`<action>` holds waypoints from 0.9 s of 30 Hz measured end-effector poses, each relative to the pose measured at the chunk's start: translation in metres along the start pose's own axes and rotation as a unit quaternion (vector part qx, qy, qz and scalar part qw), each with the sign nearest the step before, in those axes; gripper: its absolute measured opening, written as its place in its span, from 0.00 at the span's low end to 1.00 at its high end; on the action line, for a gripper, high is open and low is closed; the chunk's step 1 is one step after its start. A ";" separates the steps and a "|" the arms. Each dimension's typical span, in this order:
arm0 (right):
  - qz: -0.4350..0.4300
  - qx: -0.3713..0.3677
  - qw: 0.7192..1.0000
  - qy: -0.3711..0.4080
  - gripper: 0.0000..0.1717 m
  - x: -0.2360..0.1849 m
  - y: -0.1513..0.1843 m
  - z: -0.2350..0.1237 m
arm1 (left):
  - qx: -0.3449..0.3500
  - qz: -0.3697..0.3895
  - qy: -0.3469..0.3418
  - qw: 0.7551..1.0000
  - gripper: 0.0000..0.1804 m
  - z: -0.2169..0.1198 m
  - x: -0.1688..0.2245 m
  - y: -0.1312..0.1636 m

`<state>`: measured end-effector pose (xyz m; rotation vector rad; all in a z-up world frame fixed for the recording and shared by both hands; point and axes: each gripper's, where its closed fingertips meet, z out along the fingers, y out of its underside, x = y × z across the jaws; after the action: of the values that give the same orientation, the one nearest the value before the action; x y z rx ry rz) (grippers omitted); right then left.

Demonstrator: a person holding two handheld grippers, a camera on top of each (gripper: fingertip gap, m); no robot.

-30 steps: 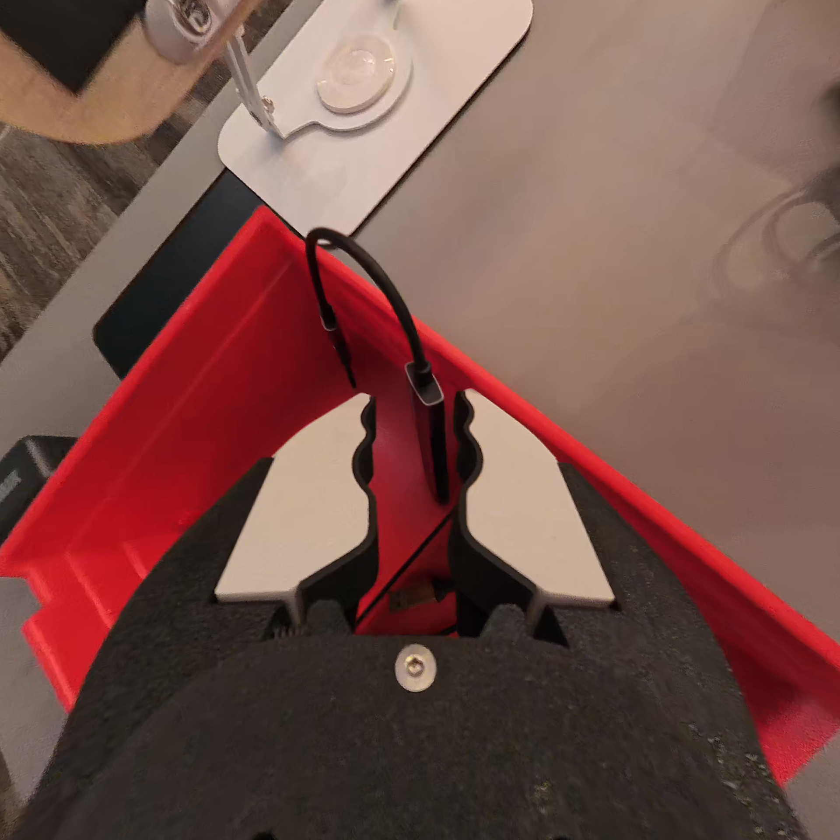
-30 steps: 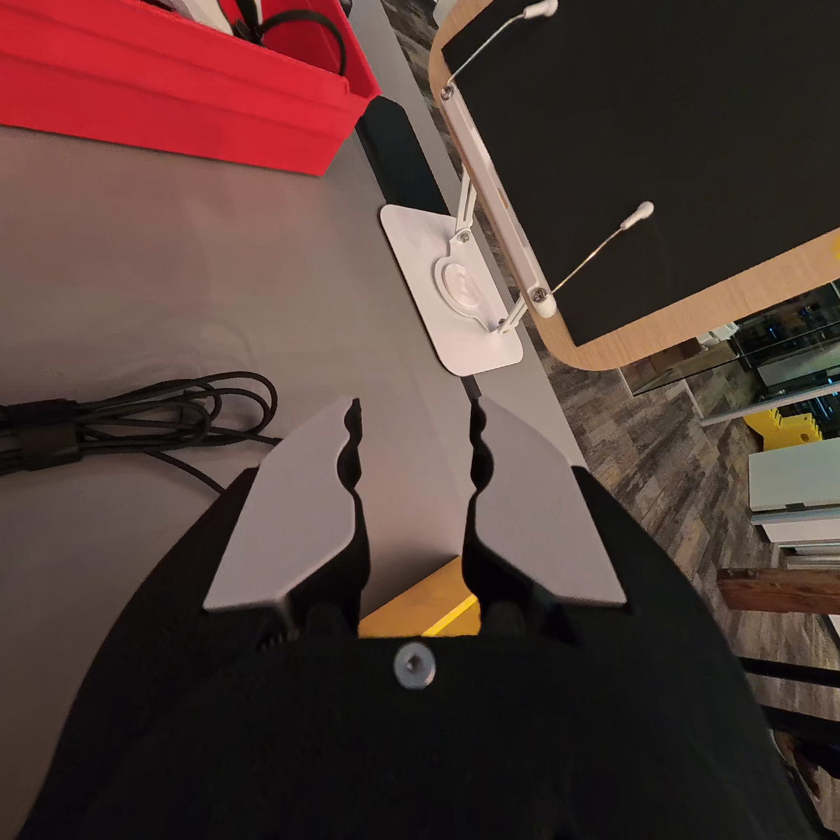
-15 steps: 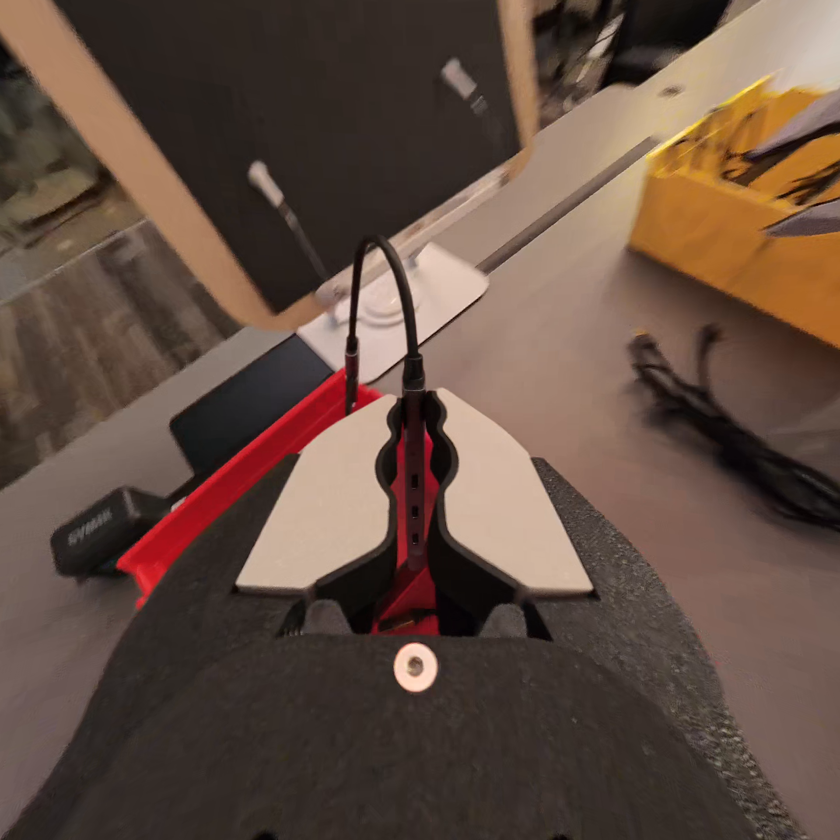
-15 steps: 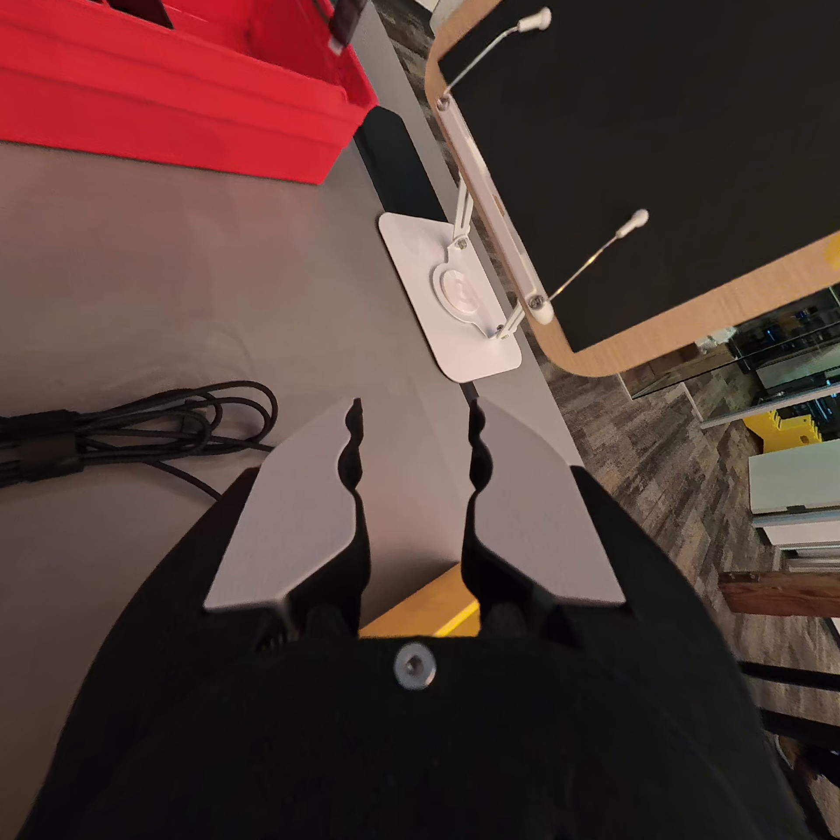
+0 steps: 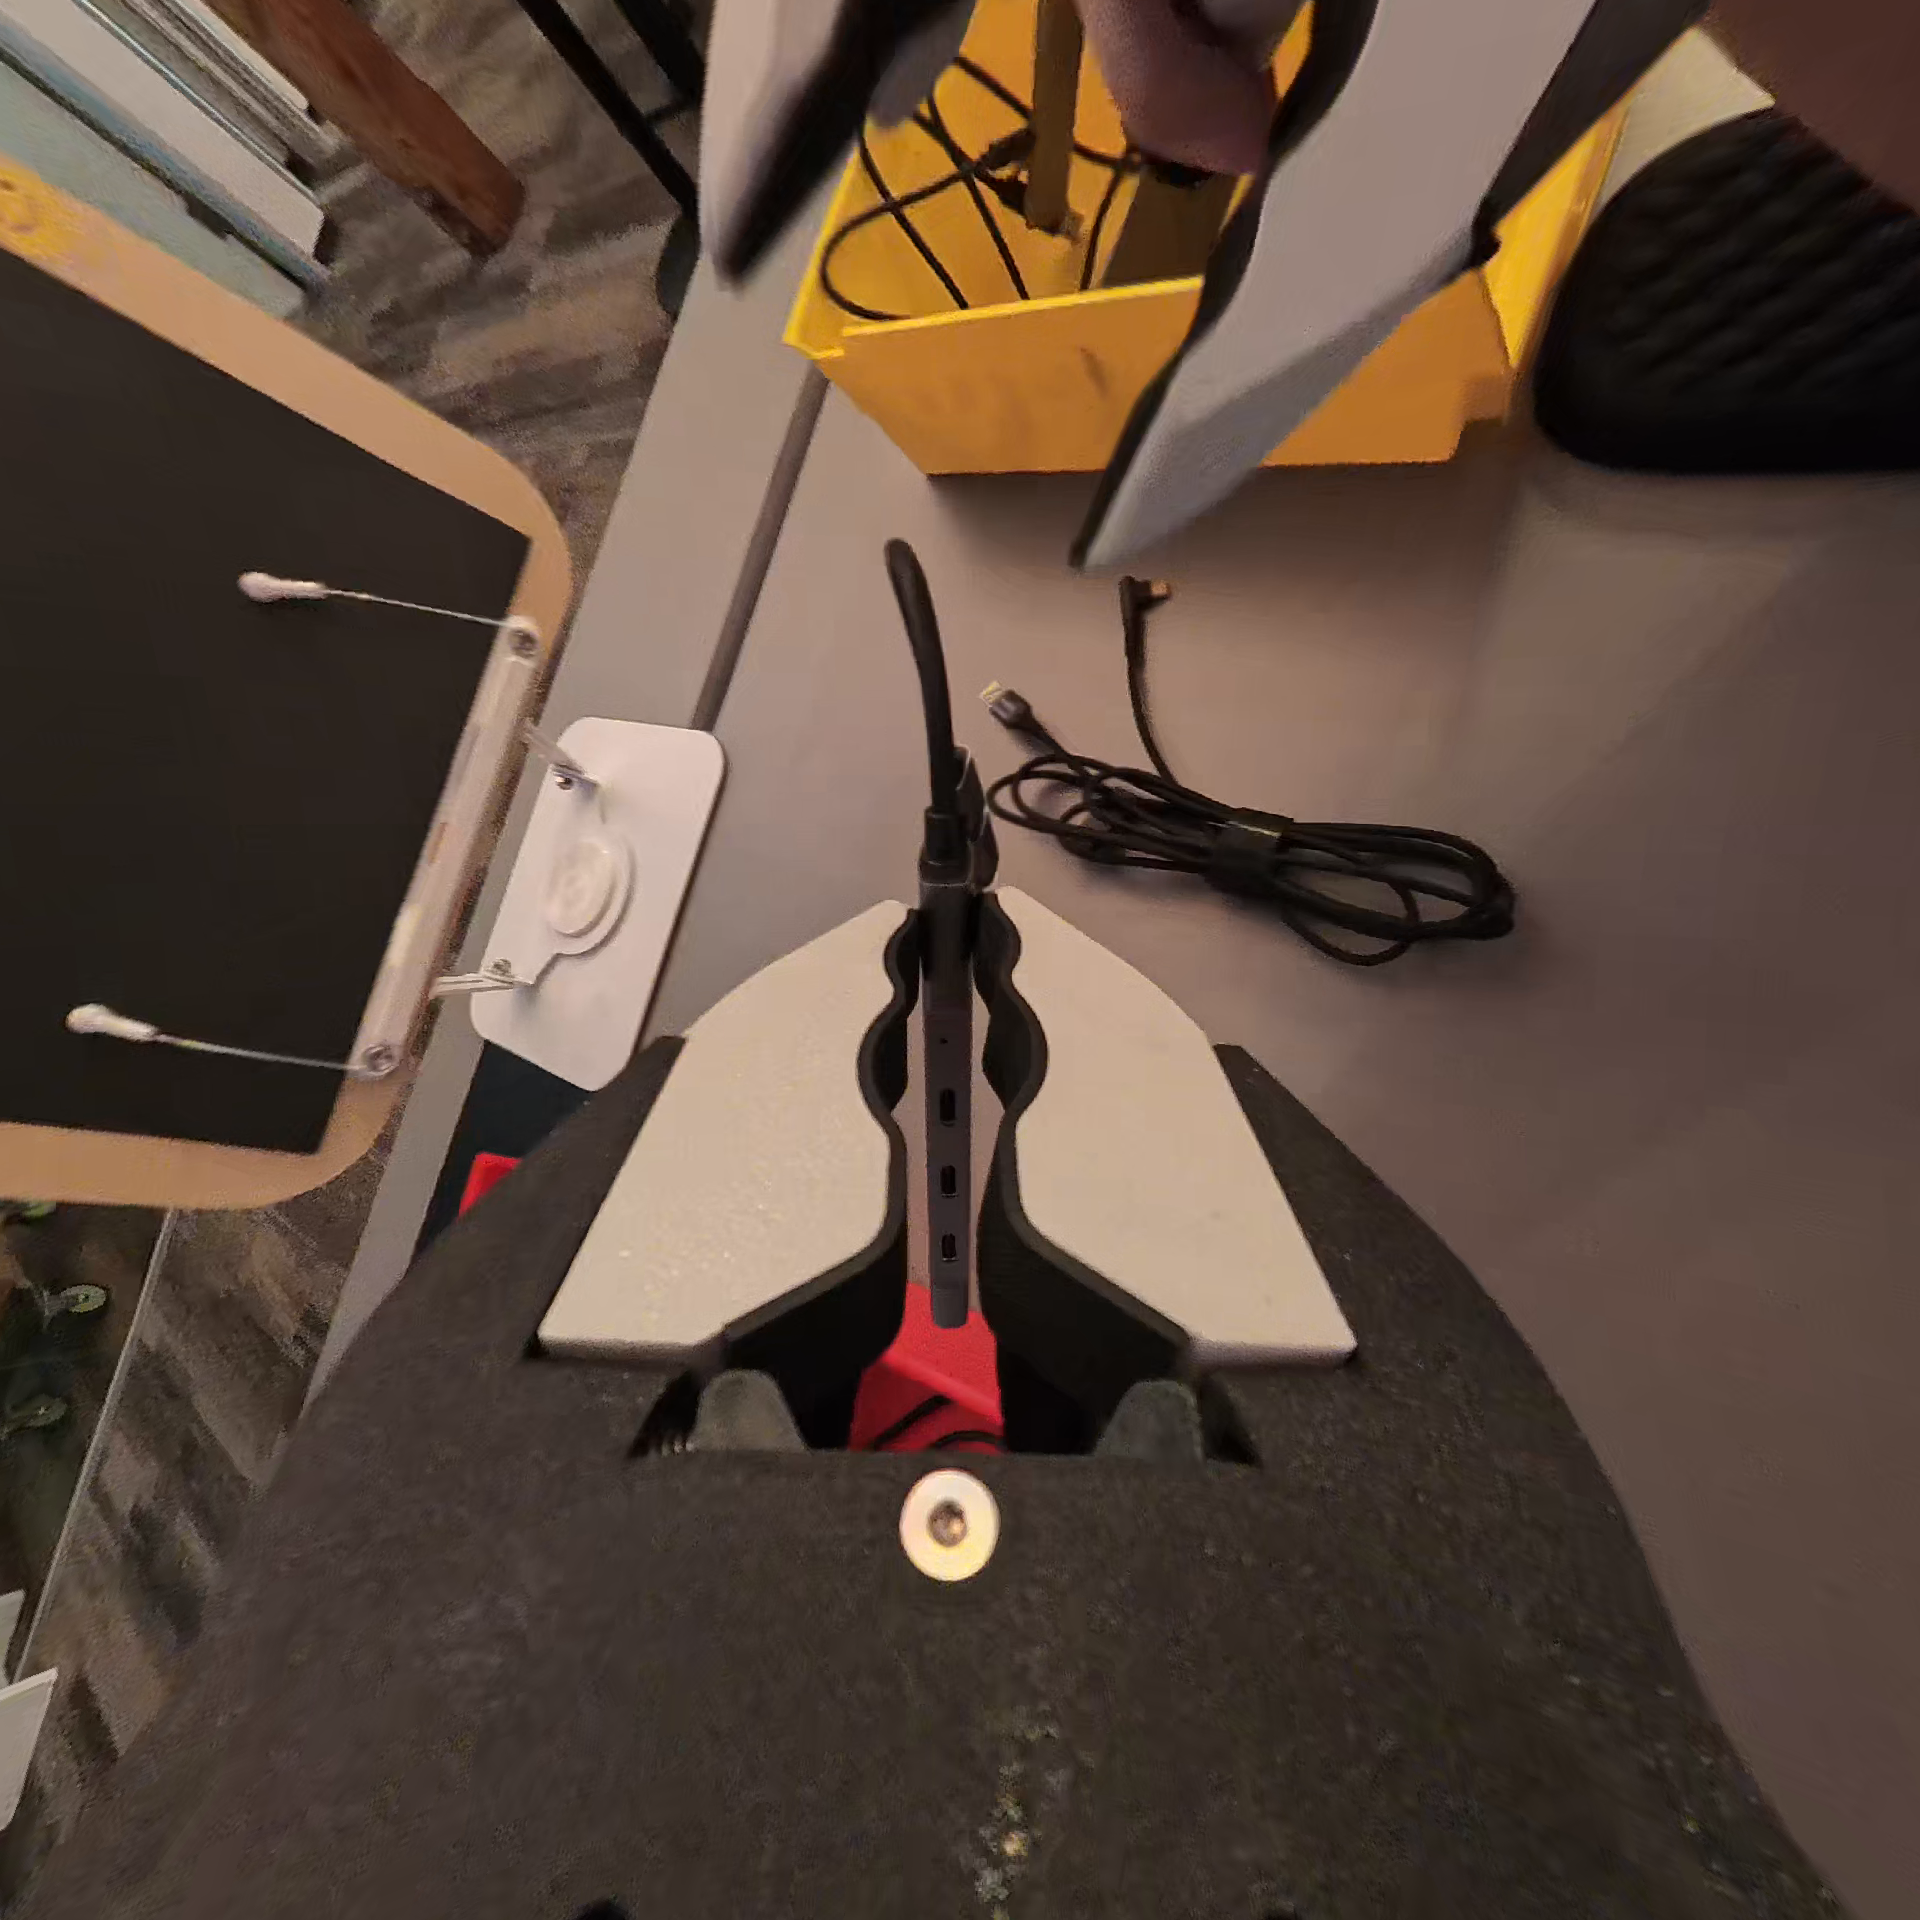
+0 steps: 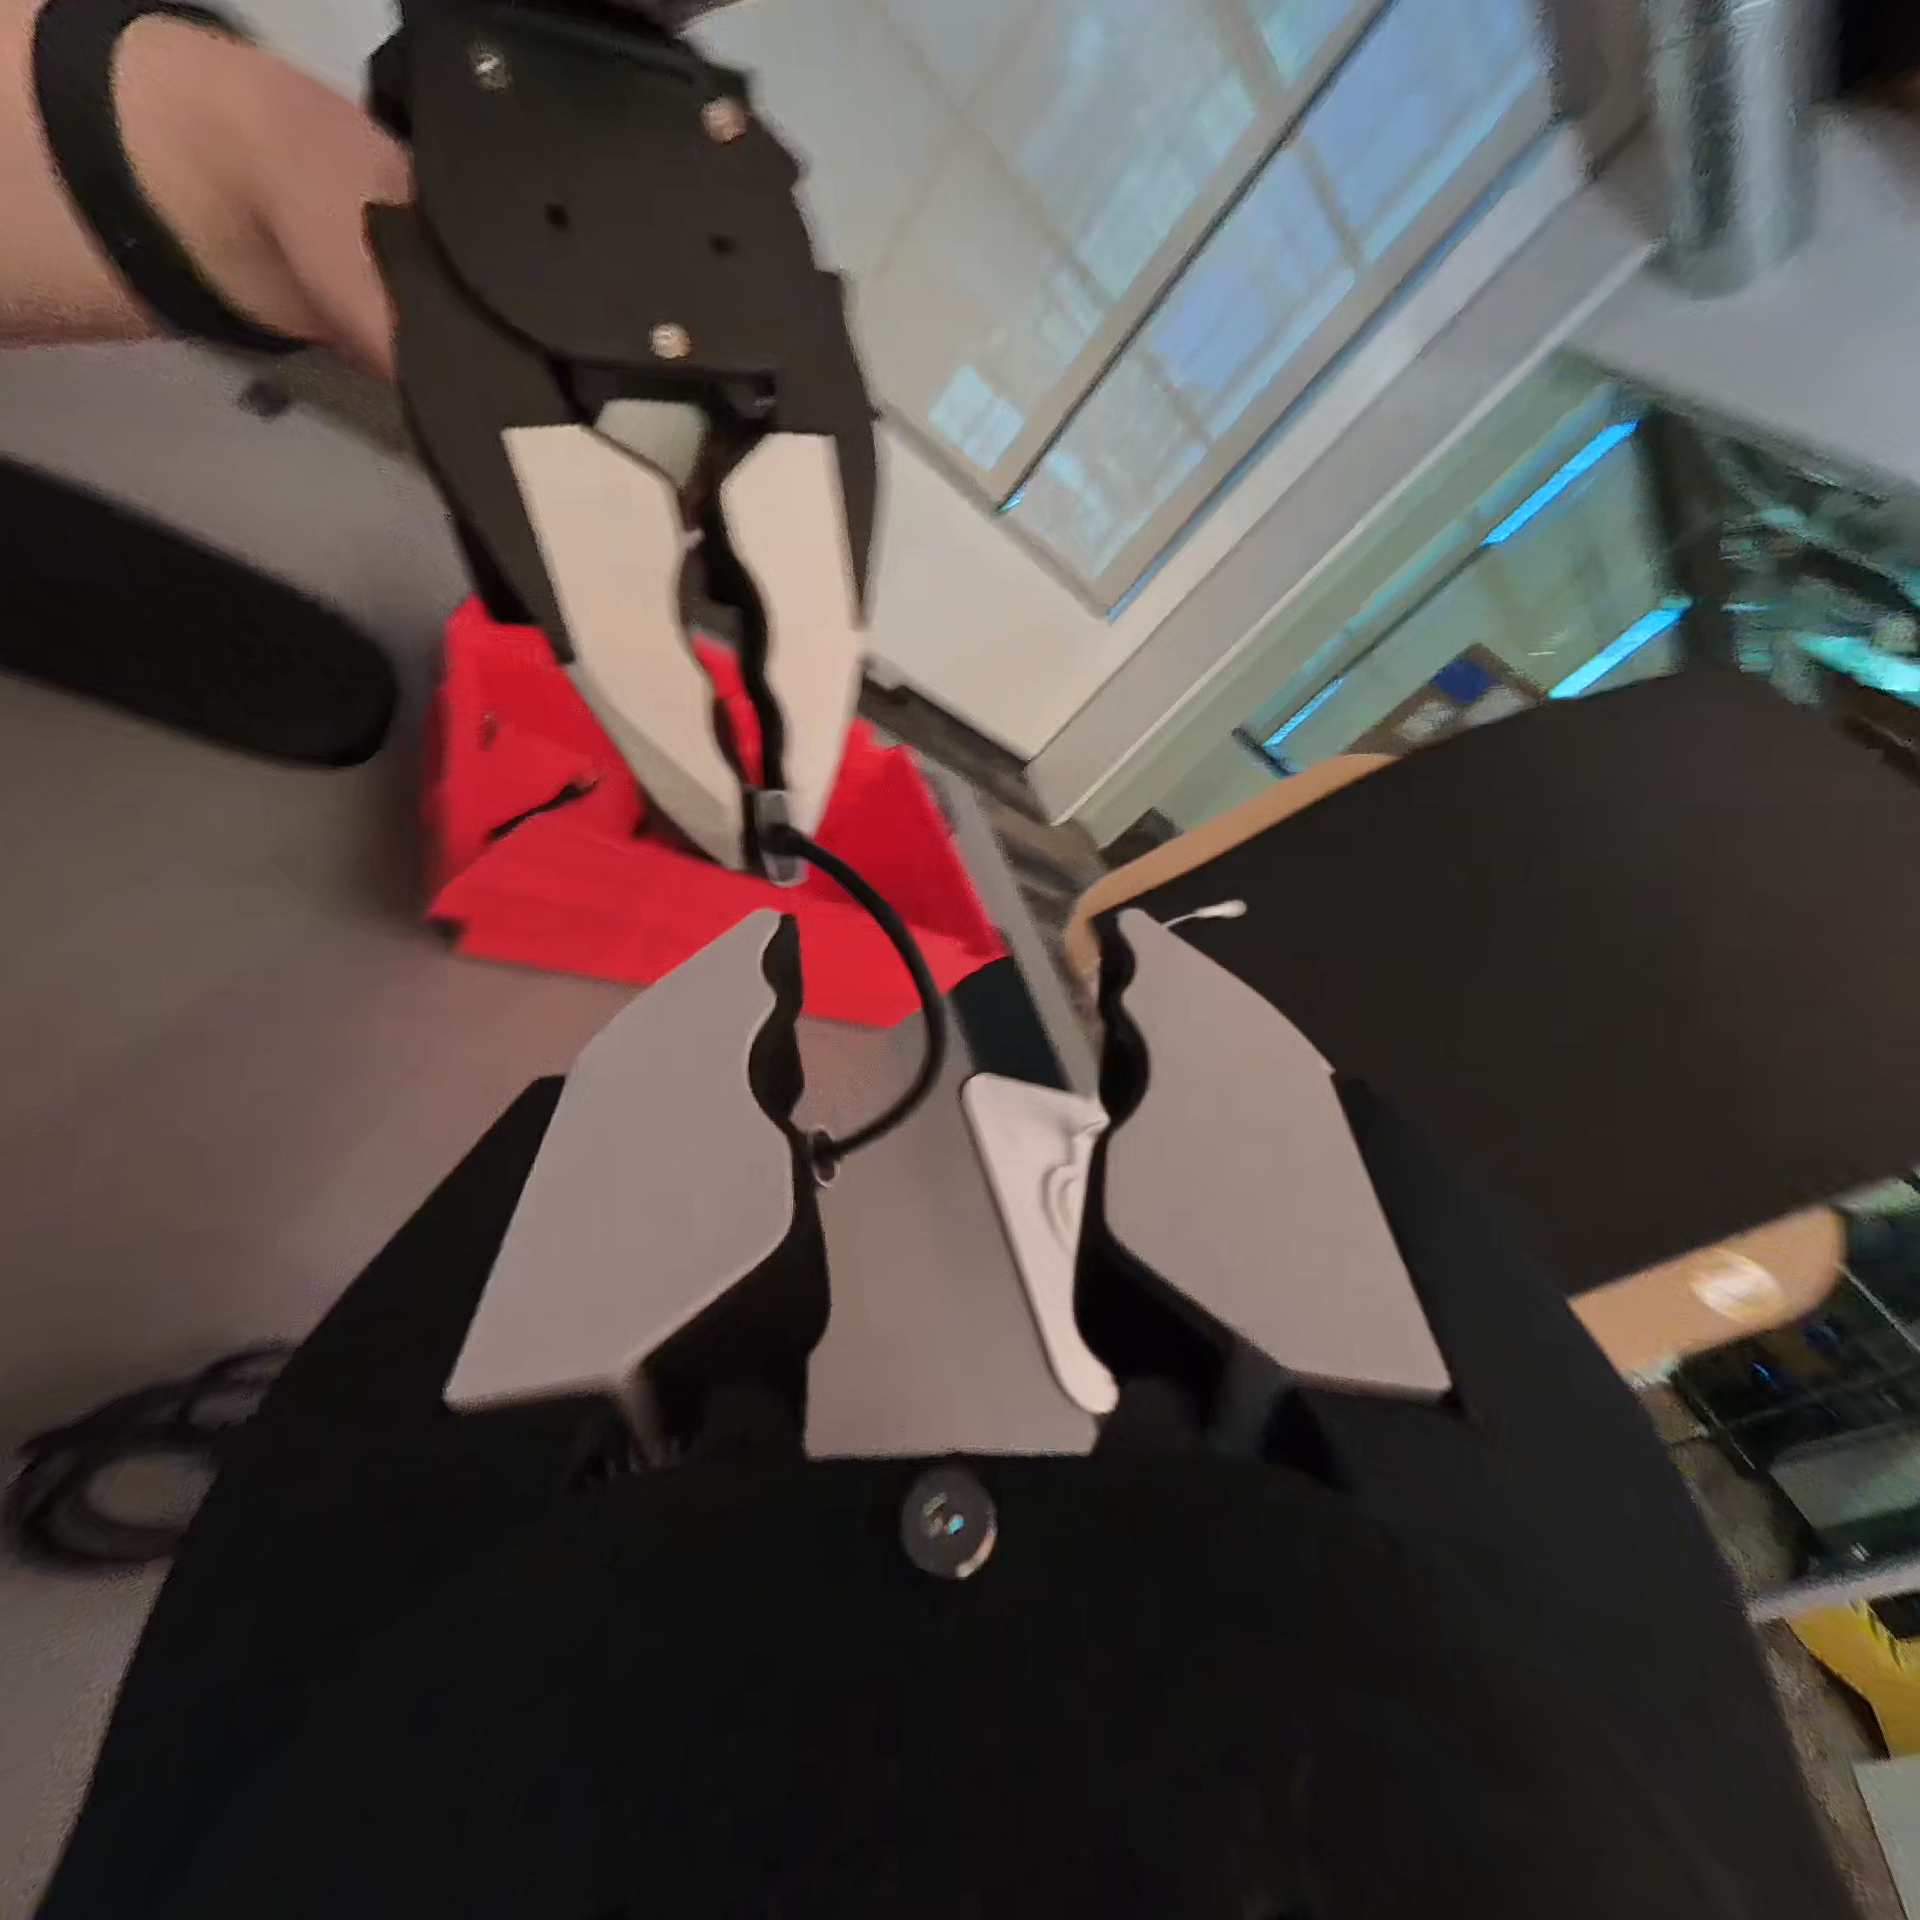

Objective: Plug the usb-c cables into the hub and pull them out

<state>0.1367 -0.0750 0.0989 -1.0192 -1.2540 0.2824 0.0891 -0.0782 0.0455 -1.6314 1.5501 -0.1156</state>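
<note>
Hub (image 5: 948, 1122) clamped in left jaws, lower end hidden

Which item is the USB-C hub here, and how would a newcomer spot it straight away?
Start at the grey table, then find the left hand-held gripper raised above it. Clamped edge-on between its pale fingers is the hub: a slim dark bar with a row of small ports and a short black lead curving off its tip. The bundled cable lies on the table, ungripped.
</note>
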 end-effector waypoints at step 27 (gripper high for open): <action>-0.102 0.019 0.988 -0.111 0.02 -0.027 -0.018 -0.038 | 0.306 -0.120 -0.025 0.944 0.37 -0.012 0.017 0.000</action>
<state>0.1545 -0.1219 0.0963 -0.8348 -1.5382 0.2642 0.0856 -0.0985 0.0446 -1.2922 1.1134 -0.6199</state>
